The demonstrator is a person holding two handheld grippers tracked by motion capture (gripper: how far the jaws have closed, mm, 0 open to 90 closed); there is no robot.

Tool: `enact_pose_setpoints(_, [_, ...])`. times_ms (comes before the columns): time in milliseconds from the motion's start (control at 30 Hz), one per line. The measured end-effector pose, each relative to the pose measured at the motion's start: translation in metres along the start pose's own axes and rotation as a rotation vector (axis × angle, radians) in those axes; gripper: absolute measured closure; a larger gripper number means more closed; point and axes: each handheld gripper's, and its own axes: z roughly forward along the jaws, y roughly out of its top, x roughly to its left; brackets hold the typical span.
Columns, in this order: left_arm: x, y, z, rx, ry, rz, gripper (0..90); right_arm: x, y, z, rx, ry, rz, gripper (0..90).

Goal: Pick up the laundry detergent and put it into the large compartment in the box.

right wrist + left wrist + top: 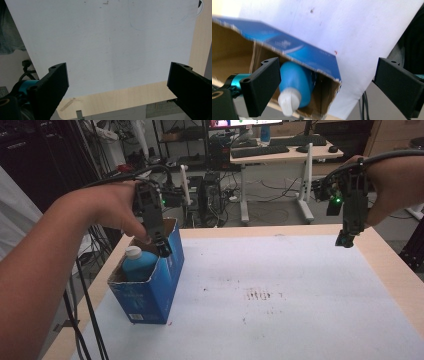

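White sheet (280,285) covers most of the wooden table (395,270), with faint dark marks near its middle. My left arm reaches in from the lower left, wrist bent down, so my left gripper (159,240) hangs over the open top of the box (150,292). My right hand (395,185) is raised at the far right edge, its gripper (346,237) pointing down above the sheet, well apart from the box. Both pairs of jaws stand wide, holding nothing. Blue outside and brown inside, the box stands upright at the table's left edge. In it sits a blue bottle (297,80) with a white cap (289,100), just below my left jaws; I cannot tell whether they touch it.
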Motion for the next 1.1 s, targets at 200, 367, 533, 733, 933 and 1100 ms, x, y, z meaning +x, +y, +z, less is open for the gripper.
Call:
enact_pose_setpoints(200, [-0.011,0.018,0.003,-0.002,-0.008,0.063,6.6,0.000,-0.003,0.000,0.003,0.001,-0.002,2.7])
enact_pose_setpoints(367, [-0.015,0.029,0.007,0.009,-0.025,0.105,6.6,0.002,-0.006,0.002,0.003,0.007,0.004,2.7])
enact_pose_setpoints(533, [-0.019,0.040,0.012,0.026,-0.047,0.155,6.6,0.002,-0.008,0.004,0.001,0.011,0.008,2.7])
enact_pose_setpoints(733, [-0.022,0.051,0.020,0.052,-0.041,0.201,6.6,0.002,-0.008,0.005,0.006,0.014,0.012,2.7])
enact_pose_setpoints(933, [-0.022,0.061,0.026,0.060,-0.036,0.220,6.7,0.007,-0.006,0.006,0.003,0.018,0.014,2.7])
enact_pose_setpoints(1100, [-0.025,0.070,0.031,0.070,-0.043,0.239,6.7,0.012,-0.005,0.008,0.014,0.022,0.008,2.7])
